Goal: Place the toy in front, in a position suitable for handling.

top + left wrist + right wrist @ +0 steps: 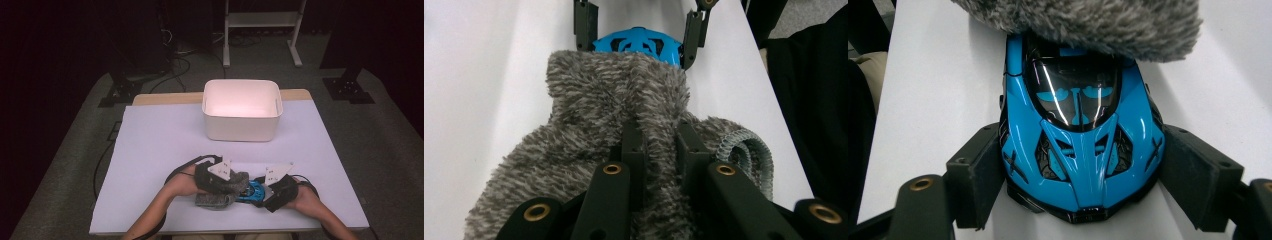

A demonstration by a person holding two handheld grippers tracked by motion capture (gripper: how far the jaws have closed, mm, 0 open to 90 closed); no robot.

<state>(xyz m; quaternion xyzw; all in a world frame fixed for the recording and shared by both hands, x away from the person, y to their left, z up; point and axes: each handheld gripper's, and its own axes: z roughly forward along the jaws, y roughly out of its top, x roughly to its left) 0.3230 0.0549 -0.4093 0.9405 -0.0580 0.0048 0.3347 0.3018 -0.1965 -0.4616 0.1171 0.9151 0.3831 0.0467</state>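
No brand name, label or readable writing shows on any item. The blue toy car lies on the white surface near the person's edge, between the two grippers. Its long axis runs left to right across the surface in the high view; in the right gripper view one end faces that camera and the other end sits under the grey fuzzy sock.

The right gripper has its jaws clamped on the car's two flanks, pads pressing both sides. The left gripper has its jaws drawn together, pinching a fold of the sock, which lies over the car's far end; the sock's ribbed cuff lies to one side.

A white bin stands well apart, toward the far edge of the surface.
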